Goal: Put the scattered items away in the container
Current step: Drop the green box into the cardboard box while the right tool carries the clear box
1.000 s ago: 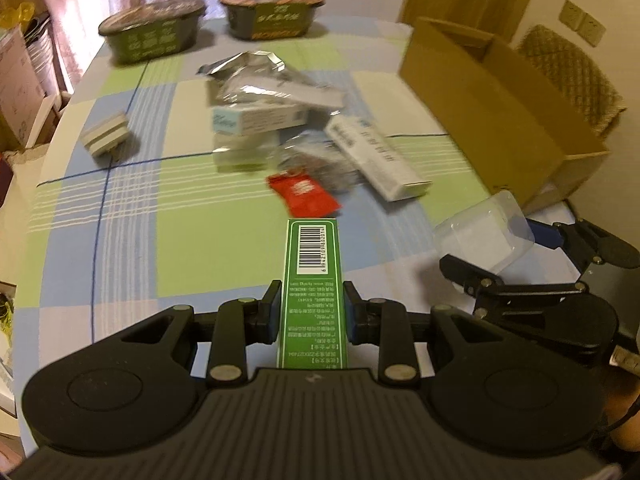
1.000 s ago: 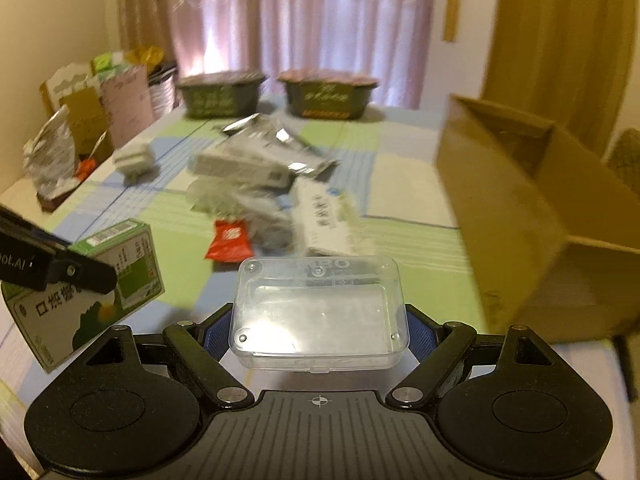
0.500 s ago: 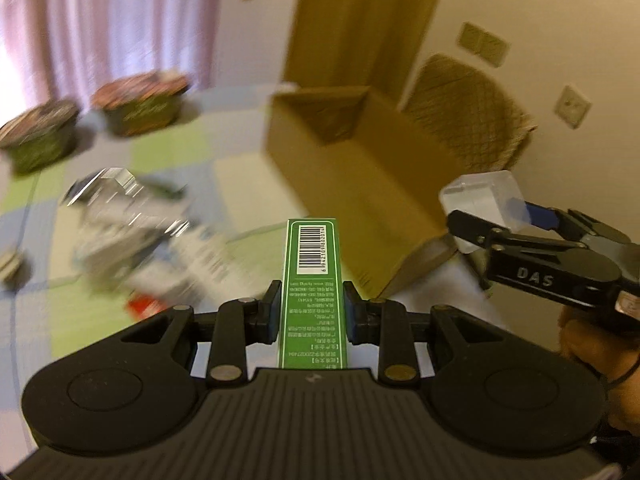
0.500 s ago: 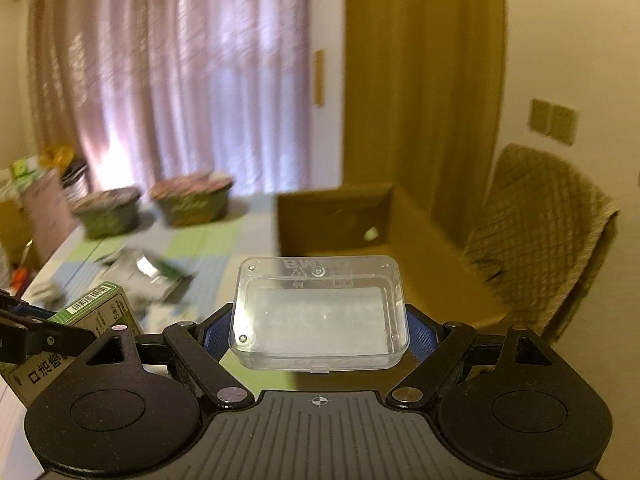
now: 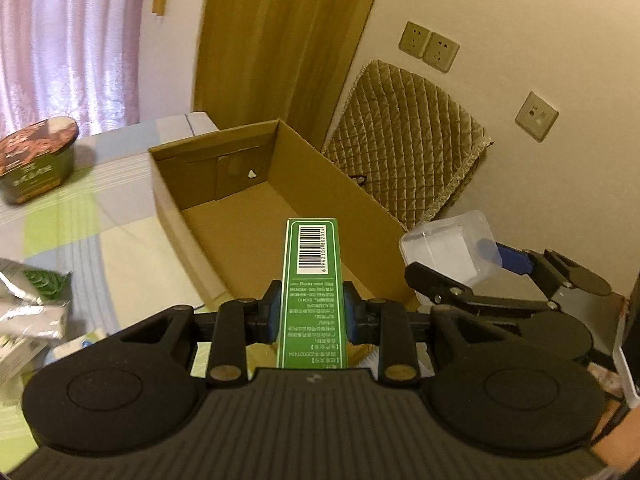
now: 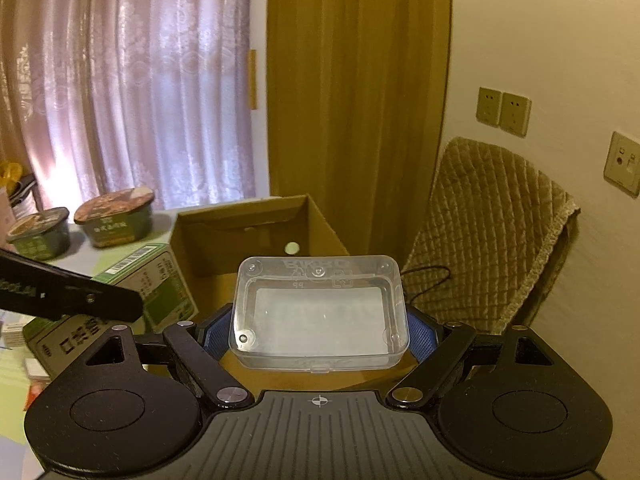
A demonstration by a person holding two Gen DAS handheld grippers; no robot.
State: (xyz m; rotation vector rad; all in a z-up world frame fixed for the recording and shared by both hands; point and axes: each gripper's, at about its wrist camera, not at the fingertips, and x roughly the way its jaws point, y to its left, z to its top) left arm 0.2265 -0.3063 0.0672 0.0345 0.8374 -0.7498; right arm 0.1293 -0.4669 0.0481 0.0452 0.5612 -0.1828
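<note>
**Swinging both loads from the clutter to the box mouth**

Holding 2 items at once, I start with what sits nearest. My left gripper (image 5: 311, 314) has its jaws clenched on the narrow faces of the green carton (image 5: 311, 280), barcode end pointing forward. My right gripper (image 6: 320, 330) has its blue pads pressed against the short ends of the clear plastic case (image 6: 320, 312), held flat and level.

What has changed in the last second: both wrist views were looking across the tablecloth at the heap of packets, and now both look into the open cardboard box (image 5: 224, 188). I read that as the pick being done and the carry nearly over; what remains for these 2 is the drop.

Edges next. From the left wrist, the carton's front end overlaps the box floor, with the box's near-left wall just beside my left jaw and the right wall running away under the right gripper. From the right wrist, the case hangs in front of the box's opening, though I cannot tell how far inside the rim it sits. The 2 grippers are close together, the left one's finger crossing the right view's lower left, so I would release one at a time.

The box interior looks bare, so there is plenty of room. Beyond it stands a quilted chair (image 5: 404, 152). To the left, foil packets (image 5: 28, 308) and 2 noodle bowls (image 6: 114, 222) wait on the table (image 5: 100, 184).
</note>
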